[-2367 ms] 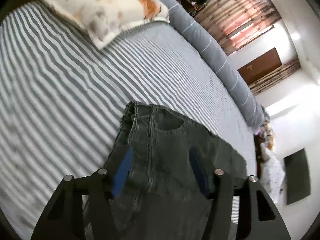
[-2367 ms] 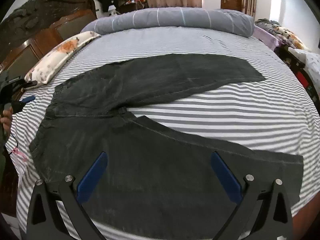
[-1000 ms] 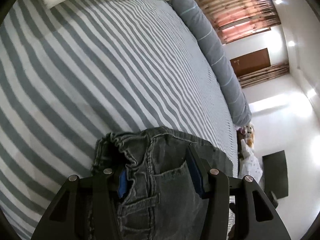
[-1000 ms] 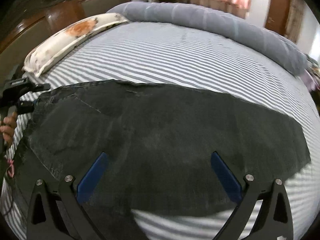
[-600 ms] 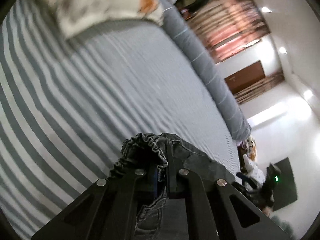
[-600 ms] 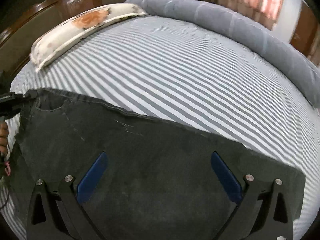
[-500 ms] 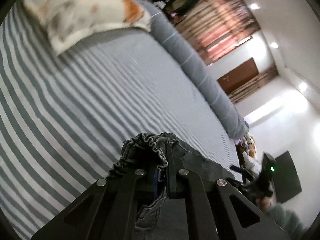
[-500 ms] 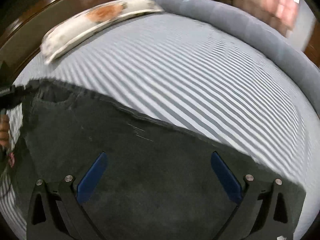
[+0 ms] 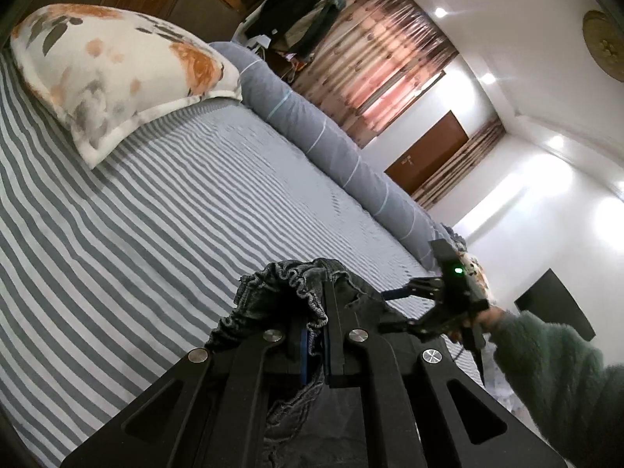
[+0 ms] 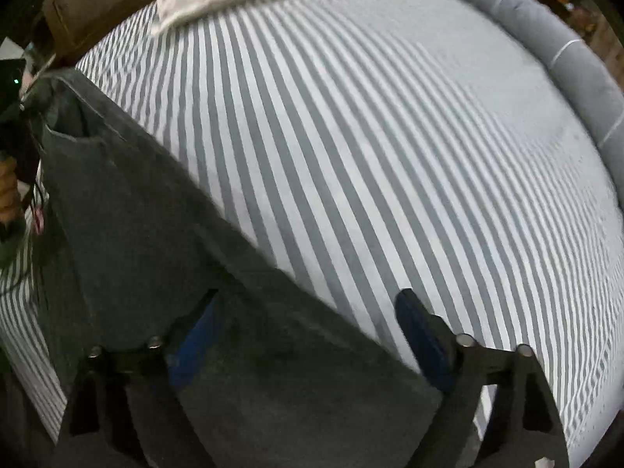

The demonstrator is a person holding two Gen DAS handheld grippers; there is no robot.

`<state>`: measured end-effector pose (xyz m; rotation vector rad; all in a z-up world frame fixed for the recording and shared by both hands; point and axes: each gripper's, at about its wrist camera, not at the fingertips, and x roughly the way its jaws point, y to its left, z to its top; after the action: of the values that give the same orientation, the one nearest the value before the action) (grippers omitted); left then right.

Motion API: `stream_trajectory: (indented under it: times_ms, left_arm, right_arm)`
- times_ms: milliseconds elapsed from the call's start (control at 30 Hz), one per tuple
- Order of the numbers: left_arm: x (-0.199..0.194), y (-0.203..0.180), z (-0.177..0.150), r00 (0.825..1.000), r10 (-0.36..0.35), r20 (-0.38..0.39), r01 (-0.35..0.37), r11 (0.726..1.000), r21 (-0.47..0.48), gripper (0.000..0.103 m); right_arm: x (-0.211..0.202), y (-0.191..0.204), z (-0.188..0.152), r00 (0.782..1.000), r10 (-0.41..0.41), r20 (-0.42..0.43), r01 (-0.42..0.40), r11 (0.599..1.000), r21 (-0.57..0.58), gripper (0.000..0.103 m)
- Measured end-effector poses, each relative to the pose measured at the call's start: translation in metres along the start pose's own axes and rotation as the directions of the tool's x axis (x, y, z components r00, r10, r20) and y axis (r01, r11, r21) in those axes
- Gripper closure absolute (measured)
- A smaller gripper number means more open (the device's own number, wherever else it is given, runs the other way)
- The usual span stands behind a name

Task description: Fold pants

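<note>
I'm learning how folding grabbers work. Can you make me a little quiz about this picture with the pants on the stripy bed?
1. True or false: the left gripper is shut on the pants' gathered waistband.
2. The pillow on the striped bed has: A) blue stars B) orange flowers C) red checks.
3. Fill in: the right gripper's jaws are closing over the pants' far edge, but its blue pads do not yet ____ the cloth.

Key: 1 true; 2 B; 3 pinch.
</note>
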<state>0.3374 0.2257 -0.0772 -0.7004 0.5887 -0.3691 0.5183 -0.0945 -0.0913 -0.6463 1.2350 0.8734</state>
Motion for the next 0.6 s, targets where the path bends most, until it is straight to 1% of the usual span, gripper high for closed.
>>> stream_trajectory:
  times_ms: [67,167,200,233,267,300,333,433,533,600]
  left_arm:
    - [-0.001,0.000,0.001,1.000,-0.001,0.004,0.001,1.000,0.009,0.098]
    - [0.001,-0.003,0.001,1.000,0.011,-0.003,-0.011,1.000,0.026,0.098]
    - [0.002,-0.005,0.000,1.000,0.018,-0.005,-0.017,0.999,0.037,0.098]
    - [0.003,-0.006,0.000,1.000,0.021,-0.007,-0.021,0.999,0.043,0.098]
    - [0.005,-0.006,0.000,1.000,0.024,-0.009,-0.024,0.999,0.044,0.098]
    - [0.006,-0.006,0.000,1.000,0.028,-0.008,-0.028,0.999,0.042,0.098]
    - [0.007,-0.005,0.000,0.999,0.033,-0.006,-0.033,0.999,0.037,0.098]
    - [0.006,-0.002,0.000,0.999,0.050,-0.003,-0.050,0.999,0.021,0.098]
    - [0.006,-0.001,0.000,0.996,0.089,-0.003,-0.089,0.996,0.019,0.098]
    - [0.007,0.002,0.000,0.994,0.113,-0.007,-0.113,0.993,0.011,0.098]
  right_arm:
    - [0.008,-0.016,-0.006,0.999,-0.001,-0.044,0.002,1.000,0.012,0.022]
    - [0.015,-0.040,-0.021,0.996,0.016,-0.084,-0.011,0.998,0.056,0.036]
    - [0.018,-0.047,-0.028,0.995,0.025,-0.095,-0.018,0.997,0.081,0.049]
    - [0.019,-0.054,-0.035,0.994,0.036,-0.102,-0.025,0.994,0.106,0.065]
    - [0.019,-0.059,-0.041,0.994,0.048,-0.102,-0.035,0.992,0.125,0.072]
    - [0.018,-0.062,-0.047,0.994,0.054,-0.095,-0.039,0.989,0.146,0.083]
    - [0.016,-0.061,-0.052,0.995,0.056,-0.088,-0.043,0.988,0.146,0.090]
    - [0.000,-0.054,-0.062,0.999,0.015,-0.038,-0.010,0.992,0.127,0.096]
    - [-0.020,-0.048,-0.071,0.999,-0.031,0.006,0.030,0.991,0.128,0.097]
    - [-0.042,-0.041,-0.083,0.996,-0.075,0.049,0.067,0.988,0.140,0.097]
